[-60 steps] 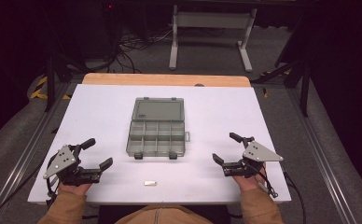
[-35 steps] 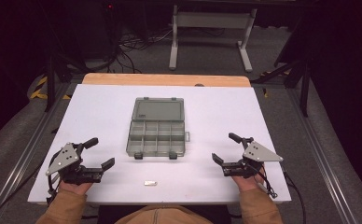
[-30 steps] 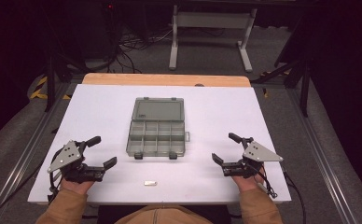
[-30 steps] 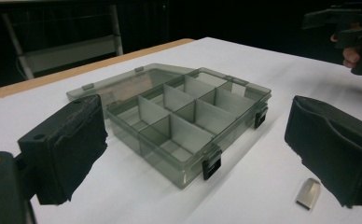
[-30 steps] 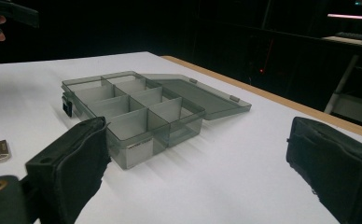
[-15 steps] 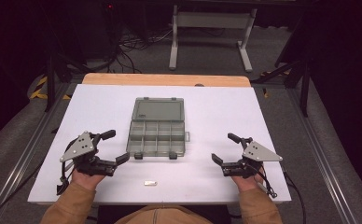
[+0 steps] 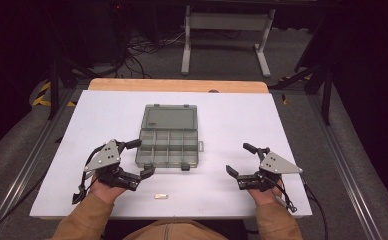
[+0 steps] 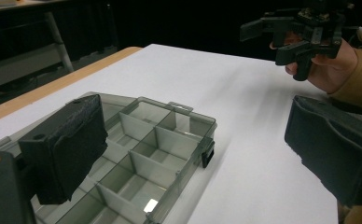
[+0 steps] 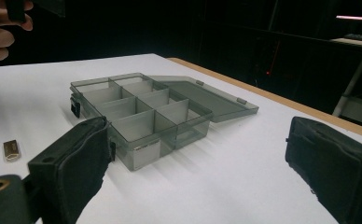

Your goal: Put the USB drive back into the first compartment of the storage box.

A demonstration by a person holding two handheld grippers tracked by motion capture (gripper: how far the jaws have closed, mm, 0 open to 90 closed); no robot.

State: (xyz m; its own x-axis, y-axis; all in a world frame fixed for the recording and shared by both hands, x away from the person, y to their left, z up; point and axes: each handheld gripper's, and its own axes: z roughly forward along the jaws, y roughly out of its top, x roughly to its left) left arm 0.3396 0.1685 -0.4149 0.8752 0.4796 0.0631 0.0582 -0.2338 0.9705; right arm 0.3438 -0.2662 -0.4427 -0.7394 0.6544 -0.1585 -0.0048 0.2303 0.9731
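Observation:
A smoky-grey clear compartment box point(image 7: 168, 147) lies mid-table with its lid point(image 7: 171, 118) folded flat on the far side; its cells look empty. My left gripper point(image 7: 142, 158) is open beside the box's near-left corner, one jaw over the box edge point(image 8: 142, 158), holding nothing. My right gripper point(image 7: 238, 159) is open on the table to the right of the box, apart from it. A small metallic piece point(image 7: 161, 196) lies on the table near the front edge, also seen as the small piece point(image 9: 11, 149) left of the box point(image 9: 142, 112).
The white tabletop point(image 7: 242, 120) has a wooden strip point(image 7: 177, 85) along its far edge. Beyond it stand a metal frame point(image 7: 227, 30) and floor cables. In the left gripper view the other hand's gripper point(image 8: 305, 28) hangs at the upper right.
My left gripper has moved forward and to the right, up to the box's near-left corner. The right gripper, the box and the small piece have stayed put.

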